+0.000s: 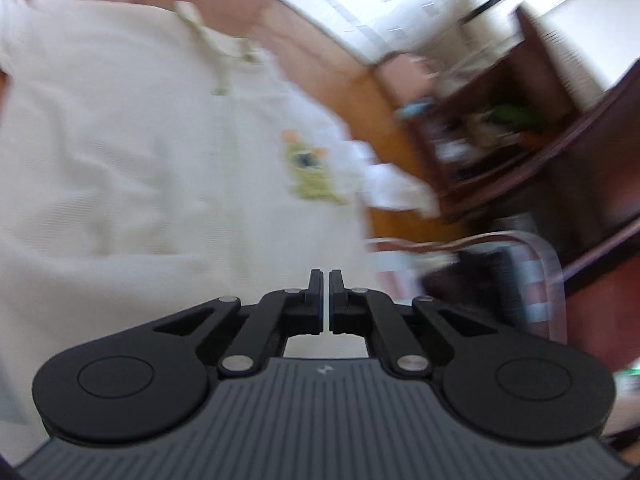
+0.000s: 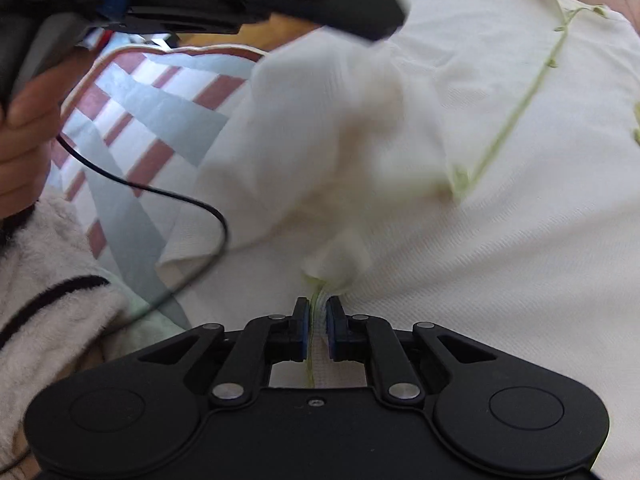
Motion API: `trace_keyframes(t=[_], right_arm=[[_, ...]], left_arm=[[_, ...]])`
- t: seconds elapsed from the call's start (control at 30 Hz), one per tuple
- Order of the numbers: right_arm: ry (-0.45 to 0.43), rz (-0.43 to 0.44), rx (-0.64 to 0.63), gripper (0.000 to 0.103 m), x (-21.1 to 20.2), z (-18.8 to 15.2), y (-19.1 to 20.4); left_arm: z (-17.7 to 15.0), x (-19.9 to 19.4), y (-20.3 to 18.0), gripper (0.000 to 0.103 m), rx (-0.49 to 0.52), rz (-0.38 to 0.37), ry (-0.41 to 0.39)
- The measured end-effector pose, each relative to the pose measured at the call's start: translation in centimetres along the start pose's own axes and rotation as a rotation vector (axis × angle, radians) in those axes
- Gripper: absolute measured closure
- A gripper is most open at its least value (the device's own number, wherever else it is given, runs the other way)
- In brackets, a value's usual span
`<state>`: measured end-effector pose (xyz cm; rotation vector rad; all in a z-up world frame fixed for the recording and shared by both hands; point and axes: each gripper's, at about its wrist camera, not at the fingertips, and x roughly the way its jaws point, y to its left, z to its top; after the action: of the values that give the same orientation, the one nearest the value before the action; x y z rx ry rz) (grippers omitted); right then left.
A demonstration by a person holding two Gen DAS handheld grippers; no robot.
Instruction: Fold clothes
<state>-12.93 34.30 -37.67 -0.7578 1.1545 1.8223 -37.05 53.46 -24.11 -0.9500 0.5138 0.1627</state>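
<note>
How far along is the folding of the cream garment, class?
Early. Done: little; the cream garment lies mostly spread flat. In hand: the right gripper pinches a bunched, green-trimmed edge; the left gripper is shut, with no cloth visible in it. Left: all the main folds.

The cream-white garment [image 2: 500, 220] lies spread over most of the surface, its weave finely ribbed, with pale green stitched trim running along a seam toward the far right. Its left part is lifted and bunched into soft folds, a green-edged hem pinched at the near middle. A small green-and-orange patch [image 1: 306, 168] marks its front.
</note>
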Motion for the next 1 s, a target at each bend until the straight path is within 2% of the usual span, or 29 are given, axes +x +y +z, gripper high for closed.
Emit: trace_keyframes(t=[0.03,0.1,0.13,0.17,0.2,0.27,0.3,0.37,0.43,0.53,0.57,0.6,0.63,0.7,0.77,0.83,0.87,0.9,0.97,1.0], right_arm=[[-0.005,0.028,0.033,0.091,-0.1,0.1,-0.5],[0.007,0.024,0.101,0.086,0.0,0.1,-1.7],[0.017,0.015,0.133,0.080,0.0,0.0,-2.2],[0.021,0.040,0.136,0.075,-0.3,-0.2,-2.2],[0.025,0.072,0.132,0.069,-0.8,-0.5,-2.0],[-0.030,0.122,0.123,0.056,-2.3,-1.2,-1.6],[-0.062,0.140,0.118,0.054,-3.1,-1.5,-1.5],[-0.116,0.155,0.106,0.053,-4.3,-1.9,-1.3],[-0.148,0.135,0.100,0.053,-4.6,-1.7,-1.3],[-0.169,0.133,0.192,0.053,-3.4,-0.6,-2.7],[-0.181,0.148,0.241,0.067,-2.9,-0.3,-3.4],[-0.192,0.163,0.289,0.096,-2.4,-0.1,-4.1],[-0.199,0.186,0.335,0.097,-2.2,0.1,-4.8],[-0.258,0.228,0.373,0.097,-3.5,0.1,-5.8],[-0.317,0.263,0.383,0.097,-5.1,0.0,-6.6],[-0.353,0.258,0.384,0.097,-6.5,-0.4,-7.1],[-0.363,0.249,0.388,0.097,-7.0,-0.6,-7.4],[-0.374,0.228,0.400,0.097,-7.4,-0.8,-7.8],[-0.386,0.162,0.430,0.097,-7.9,-1.5,-8.5],[-0.384,0.125,0.447,0.097,-8.0,-1.9,-8.8]], left_arm=[[0.0,0.4,0.0,0.098,0.008,0.040,0.016],[-0.2,1.5,0.1,0.096,0.040,0.192,0.064],[-0.5,2.0,0.1,0.093,0.072,0.289,0.099],[-0.8,2.6,0.2,0.087,0.113,0.397,0.141],[-1.1,2.8,-0.1,0.078,0.165,0.473,0.166],[-2.0,2.8,-0.7,0.066,0.284,0.587,0.195],[-2.4,2.7,-1.0,0.056,0.328,0.604,0.204],[-3.3,2.6,-1.5,0.048,0.386,0.589,0.230],[-4.1,3.0,-1.6,0.048,0.418,0.566,0.288],[-5.7,4.2,-2.1,0.048,0.503,0.610,0.364],[-5.9,4.6,-2.3,0.047,0.529,0.614,0.374],[-6.2,4.8,-2.5,0.044,0.551,0.615,0.378],[-6.3,5.2,-2.6,0.041,0.561,0.616,0.376],[-6.3,6.1,-2.6,0.027,0.558,0.621,0.366],[-6.5,7.3,-2.1,0.021,0.560,0.668,0.387],[-7.2,8.9,-1.6,0.024,0.634,0.750,0.427],[-7.5,9.2,-1.7,0.027,0.682,0.764,0.415],[-7.4,9.1,-1.8,0.057,0.698,0.781,0.401],[-6.9,8.9,-1.9,0.097,0.700,0.837,0.386],[-6.8,8.3,-2.0,0.097,0.704,0.852,0.374]])
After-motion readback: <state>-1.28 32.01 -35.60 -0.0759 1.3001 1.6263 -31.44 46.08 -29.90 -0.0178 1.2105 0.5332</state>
